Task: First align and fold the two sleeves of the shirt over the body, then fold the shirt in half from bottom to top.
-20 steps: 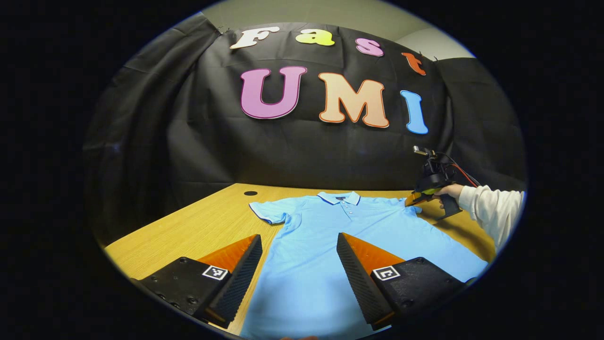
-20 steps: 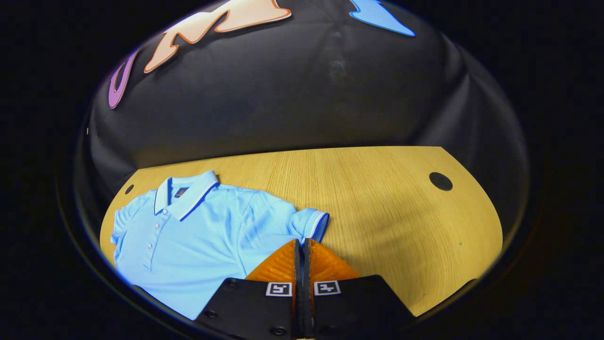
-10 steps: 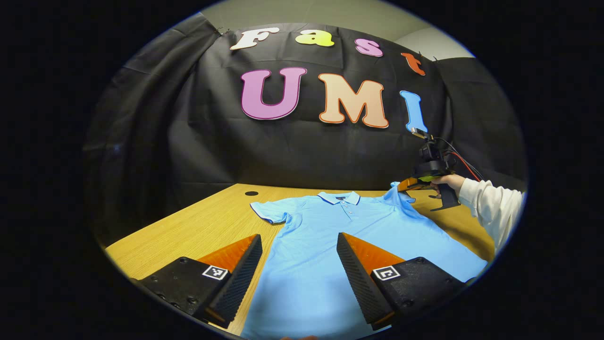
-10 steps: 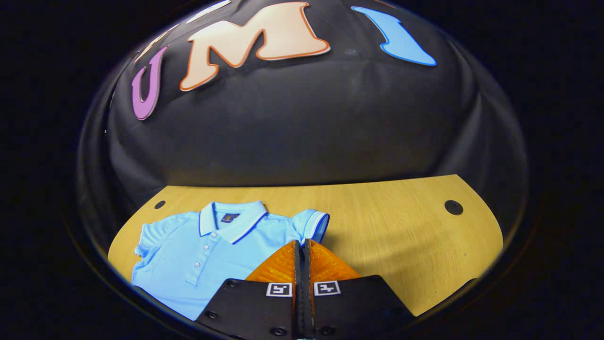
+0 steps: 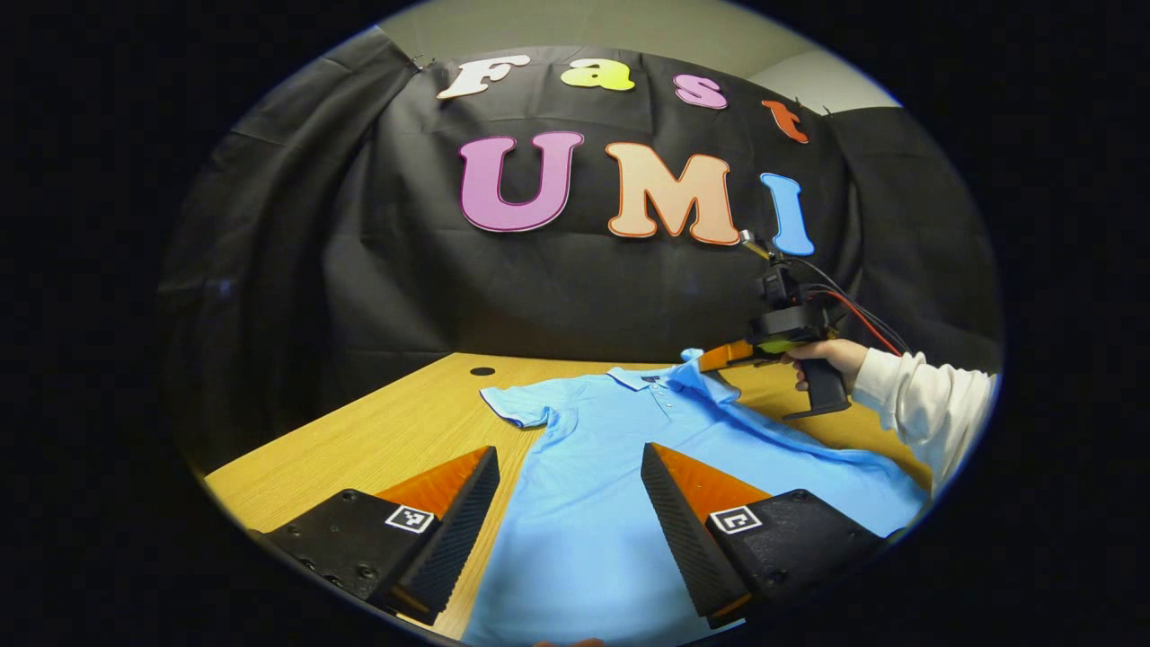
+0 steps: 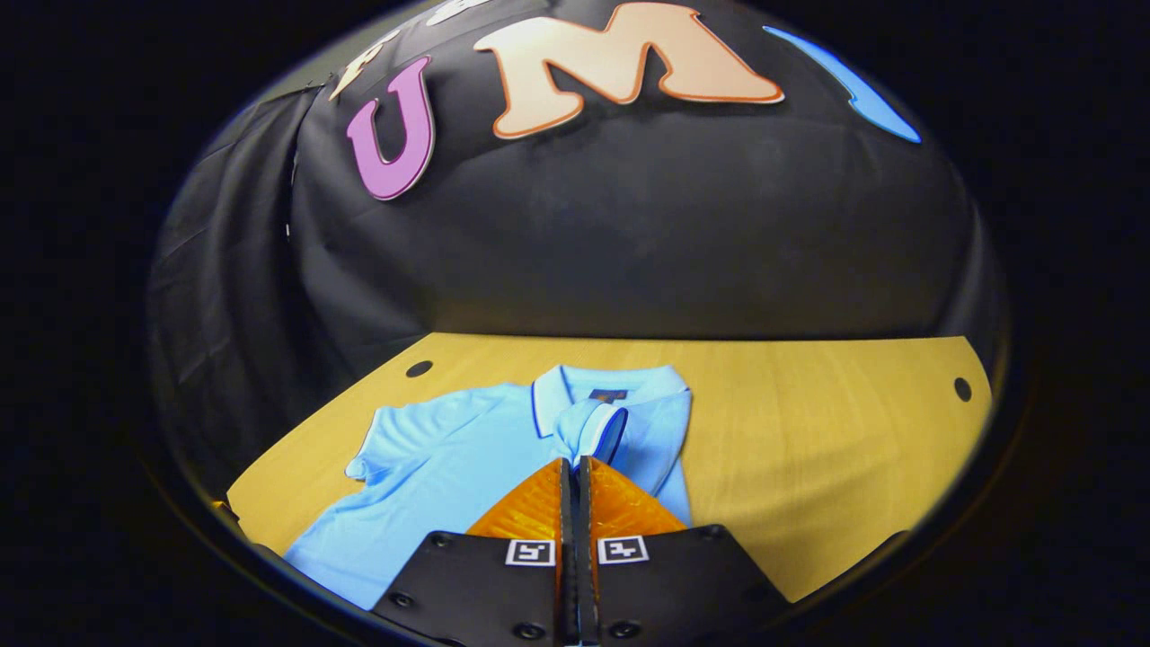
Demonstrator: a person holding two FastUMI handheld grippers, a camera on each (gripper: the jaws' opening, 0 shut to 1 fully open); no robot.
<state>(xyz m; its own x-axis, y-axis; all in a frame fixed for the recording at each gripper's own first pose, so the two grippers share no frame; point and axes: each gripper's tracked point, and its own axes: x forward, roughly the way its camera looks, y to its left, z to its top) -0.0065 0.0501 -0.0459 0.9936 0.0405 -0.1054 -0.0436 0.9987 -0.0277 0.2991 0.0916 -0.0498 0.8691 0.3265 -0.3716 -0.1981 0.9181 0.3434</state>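
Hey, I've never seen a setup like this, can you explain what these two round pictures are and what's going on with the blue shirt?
A person holds a two-finger gripper in each hand; each carries a forward-looking fisheye camera. In the left gripper view, the left gripper hangs open above a blue polo shirt on a wooden table. Farther off, a hand holds the right gripper. It is shut on the shirt's sleeve, lifted near the collar.
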